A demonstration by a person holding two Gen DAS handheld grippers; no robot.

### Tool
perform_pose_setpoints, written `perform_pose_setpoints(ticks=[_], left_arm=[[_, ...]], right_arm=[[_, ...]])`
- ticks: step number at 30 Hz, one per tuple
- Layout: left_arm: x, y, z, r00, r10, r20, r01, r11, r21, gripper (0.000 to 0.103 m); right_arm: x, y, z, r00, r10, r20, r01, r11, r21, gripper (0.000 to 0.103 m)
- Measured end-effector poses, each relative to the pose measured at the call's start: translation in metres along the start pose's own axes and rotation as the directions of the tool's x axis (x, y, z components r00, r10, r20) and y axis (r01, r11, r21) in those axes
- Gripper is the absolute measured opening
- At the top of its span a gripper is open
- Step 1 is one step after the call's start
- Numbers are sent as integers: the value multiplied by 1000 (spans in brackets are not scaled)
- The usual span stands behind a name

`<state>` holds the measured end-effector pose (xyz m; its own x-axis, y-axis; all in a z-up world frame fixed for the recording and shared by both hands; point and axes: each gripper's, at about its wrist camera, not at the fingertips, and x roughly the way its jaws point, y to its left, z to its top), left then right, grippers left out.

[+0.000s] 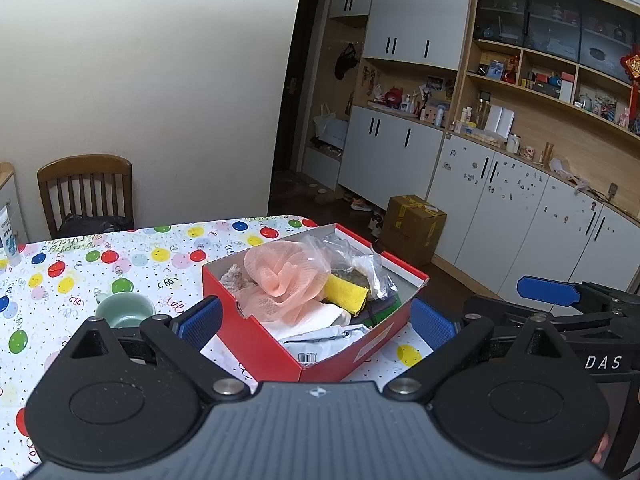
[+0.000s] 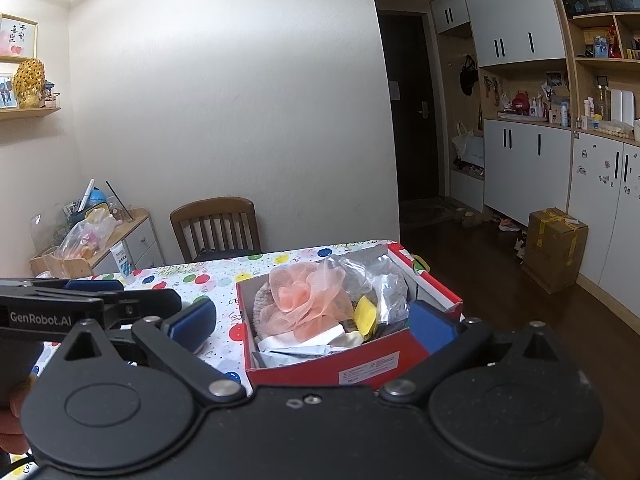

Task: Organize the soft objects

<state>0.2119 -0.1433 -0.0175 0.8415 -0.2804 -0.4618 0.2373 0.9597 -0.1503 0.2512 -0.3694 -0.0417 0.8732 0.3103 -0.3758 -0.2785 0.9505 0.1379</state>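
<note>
Right now we're holding both grippers above the near part of the table (image 1: pixel 132 256), fingers spread wide, nothing between them. Our left gripper (image 1: pixel 316 320) is framing the red shoebox (image 1: pixel 256 344) w/ one blue pad each side; our right gripper (image 2: pixel 312 320) is doing the same from its own angle, and each gripper is showing up at the edge of the other's view.

The shoebox is sitting open by the table's right edge, on the balloon-print tablecloth (image 1: pixel 60 280). It's holding the soft stuff: white packets (image 1: pixel 320 340) at the near end, a peach mesh bath pouf (image 1: pixel 280 280) on top in the middle, a yellow sponge (image 1: pixel 346 292) just right of it, crinkly clear plastic bags (image 1: pixel 360 260) toward the far right, and sth knitted, beige (image 1: pixel 236 276), at the far left corner.

A pale green cup (image 1: pixel 124 308) is standing left of the box, apart from it. Past the table's far edge a wooden chair (image 1: pixel 86 188) is standing vs. the wall, and a cardboard box (image 1: pixel 412 224) is sitting on the floor by the white cabinets (image 1: pixel 500 208).
</note>
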Motion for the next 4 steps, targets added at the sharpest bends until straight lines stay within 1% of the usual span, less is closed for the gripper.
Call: perform_pose_setpoints(ticks=[4], left_arm=[[1,3,-1,1000,-5,-7,5,1000,-6,101]], right_arm=[[1,1,0,1000,0,-3,0,1000,0,103]])
